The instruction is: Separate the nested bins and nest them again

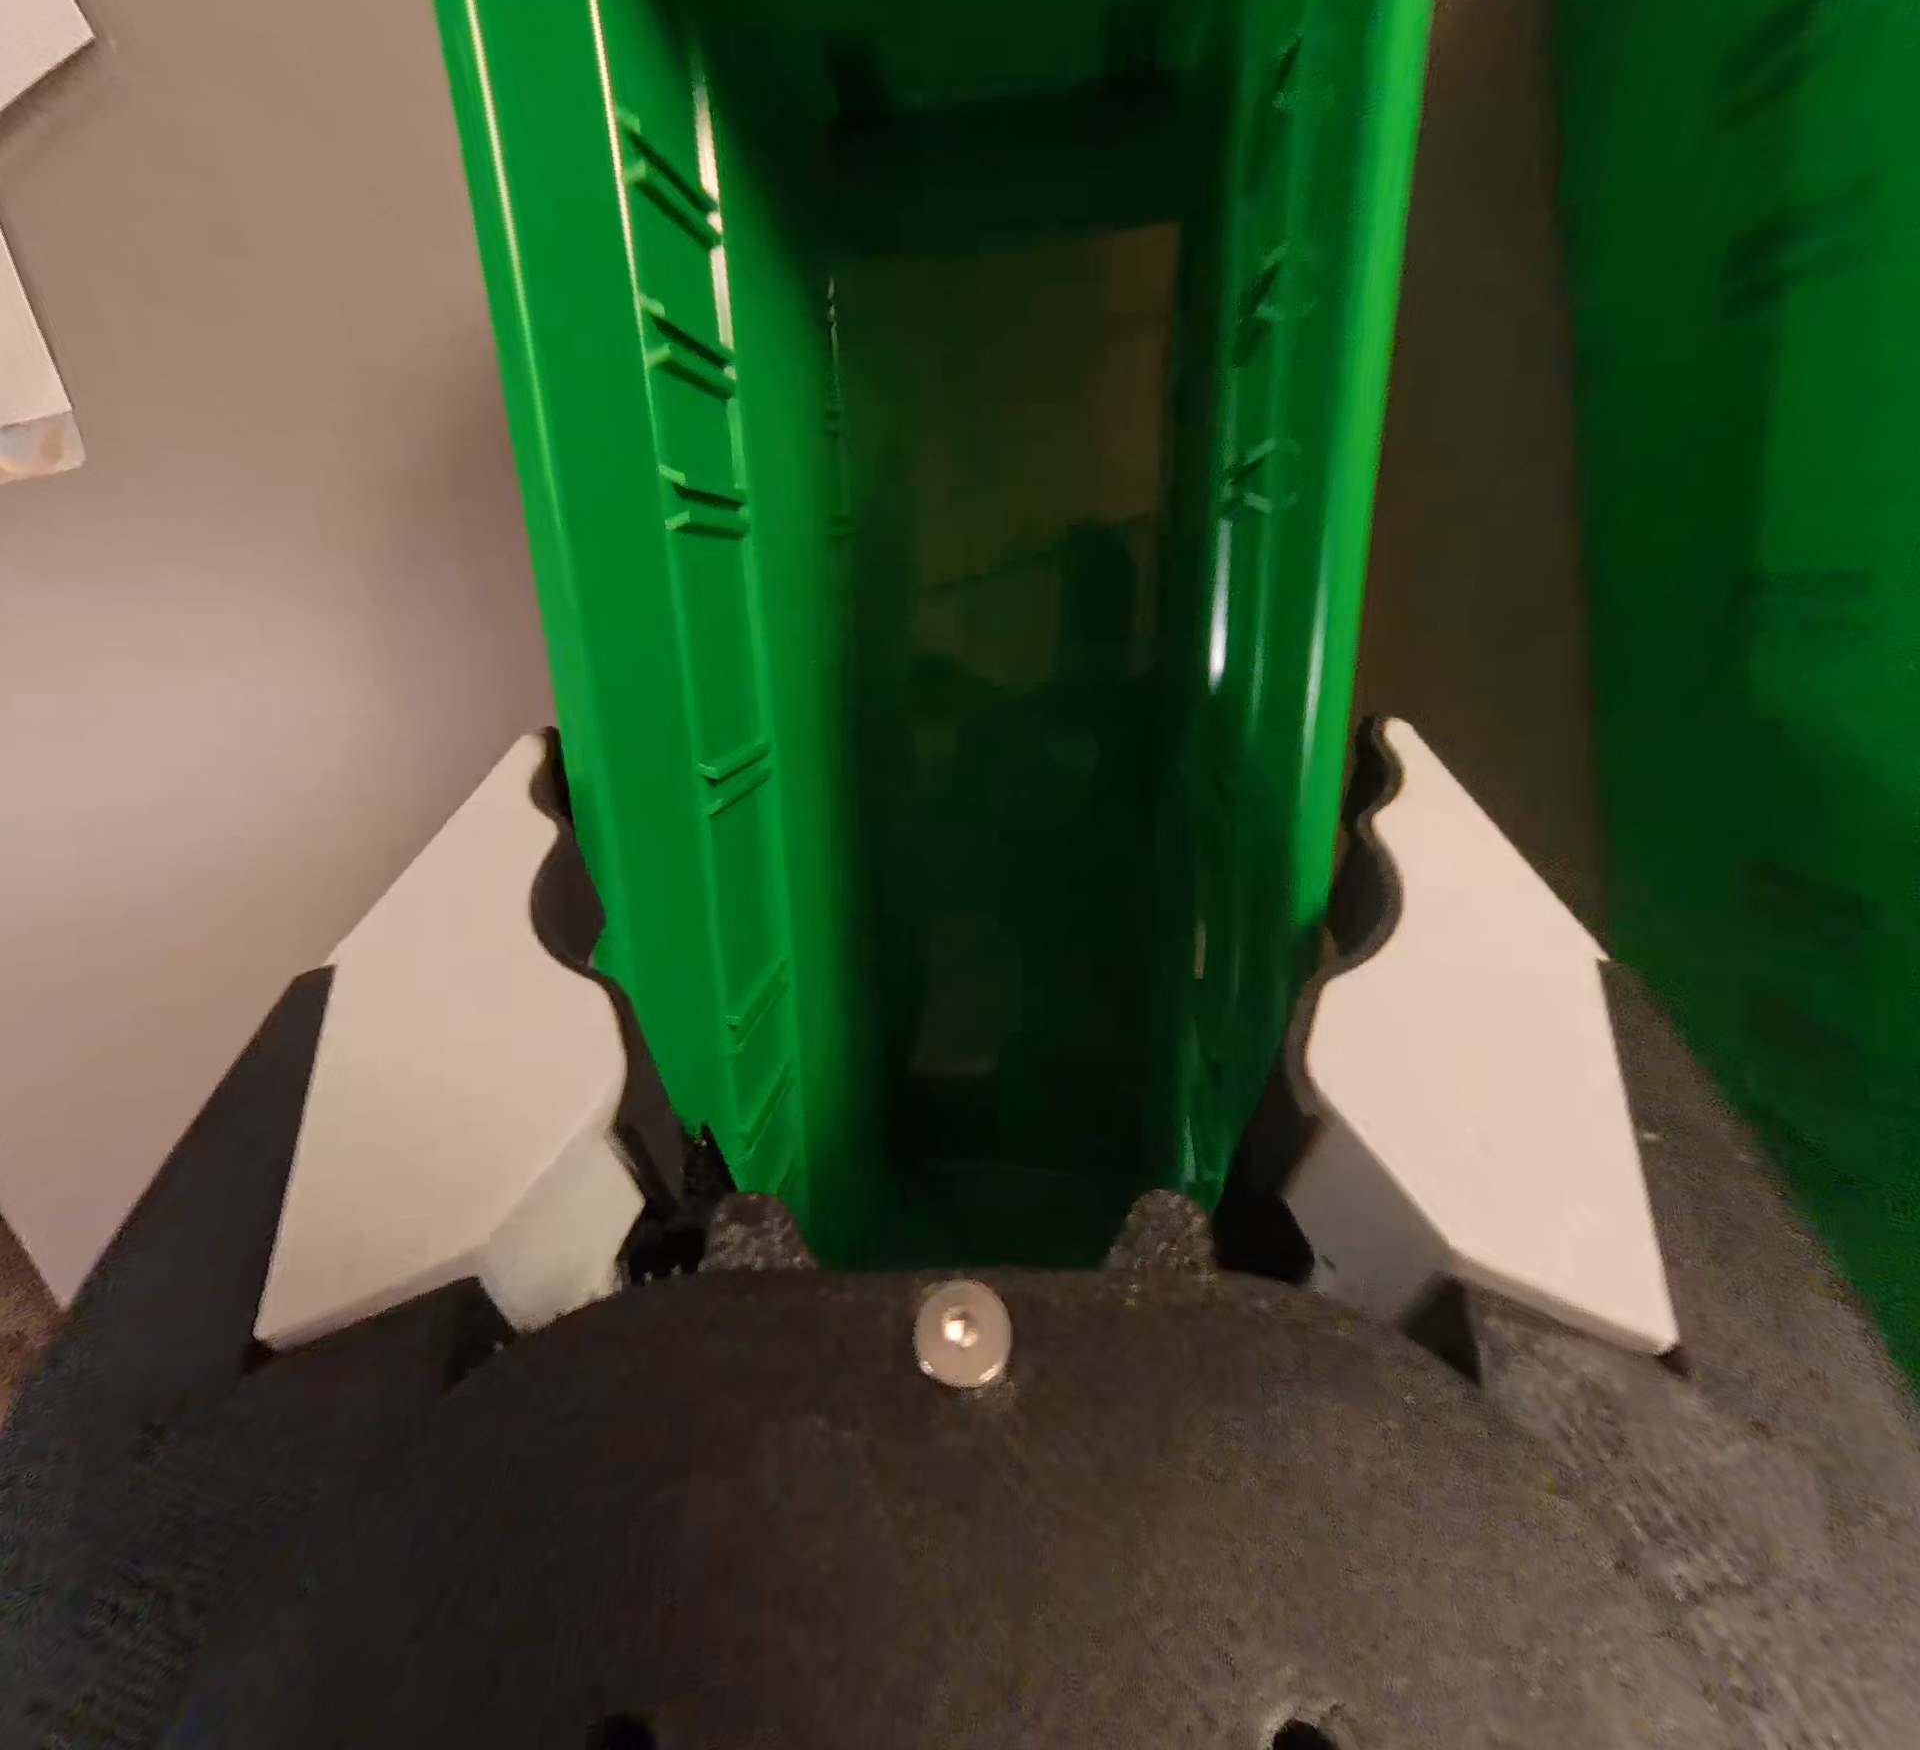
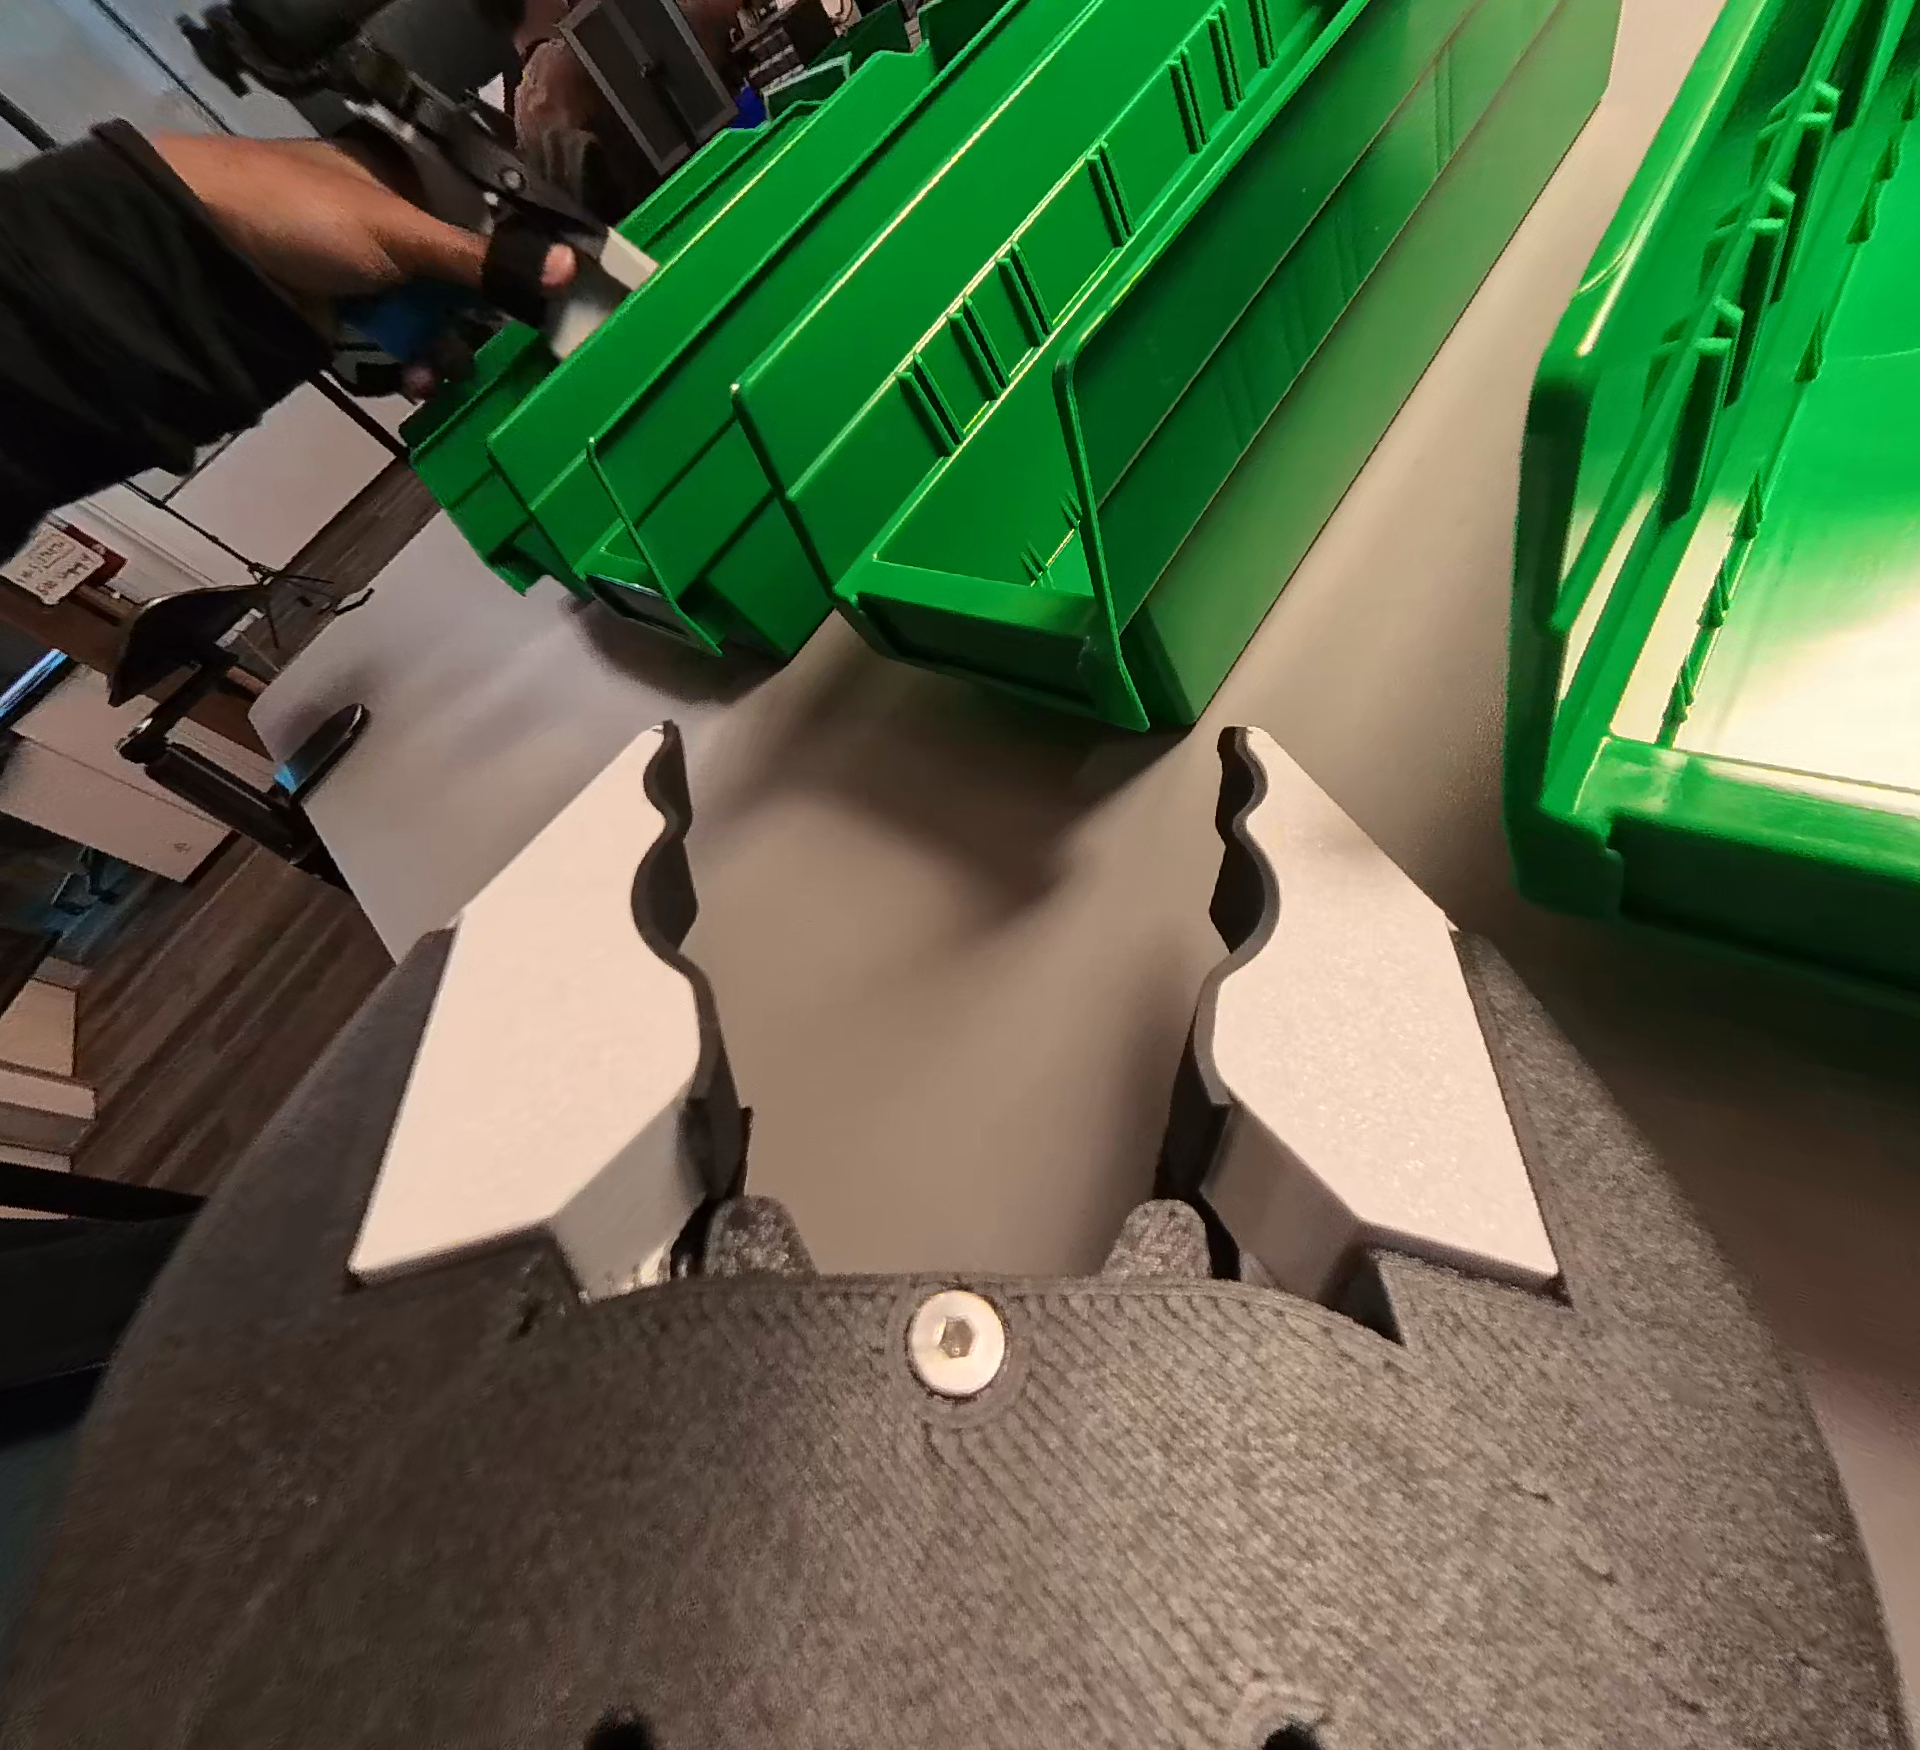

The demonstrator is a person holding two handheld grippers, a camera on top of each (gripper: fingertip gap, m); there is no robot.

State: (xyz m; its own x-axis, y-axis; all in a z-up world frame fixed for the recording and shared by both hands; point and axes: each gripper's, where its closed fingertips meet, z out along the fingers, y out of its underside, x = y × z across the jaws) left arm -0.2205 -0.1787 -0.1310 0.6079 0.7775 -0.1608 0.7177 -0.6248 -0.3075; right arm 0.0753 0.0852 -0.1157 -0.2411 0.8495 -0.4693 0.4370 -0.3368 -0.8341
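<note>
In the left wrist view a long green bin (image 1: pixel 935 350) runs away from me between my left gripper's (image 1: pixel 961 744) fingers. Both pads (image 1: pixel 561 827) lie against its outer side walls. In the right wrist view the left gripper (image 2: pixel 582 287), held by a hand, sits at the end of the leftmost of several green bins (image 2: pixel 644 453) lying side by side. Another green bin (image 2: pixel 1039 412) lies beside them. My right gripper (image 2: pixel 951 744) is open and empty over the grey table (image 2: pixel 935 921), just in front of that bin's end.
A further green bin (image 2: pixel 1714 505) lies at the right and shows blurred in the left wrist view (image 1: pixel 1745 453). The table's left edge (image 2: pixel 343 765) drops to a wooden floor with furniture beyond. A person's sleeve (image 2: pixel 104 298) reaches in from the left.
</note>
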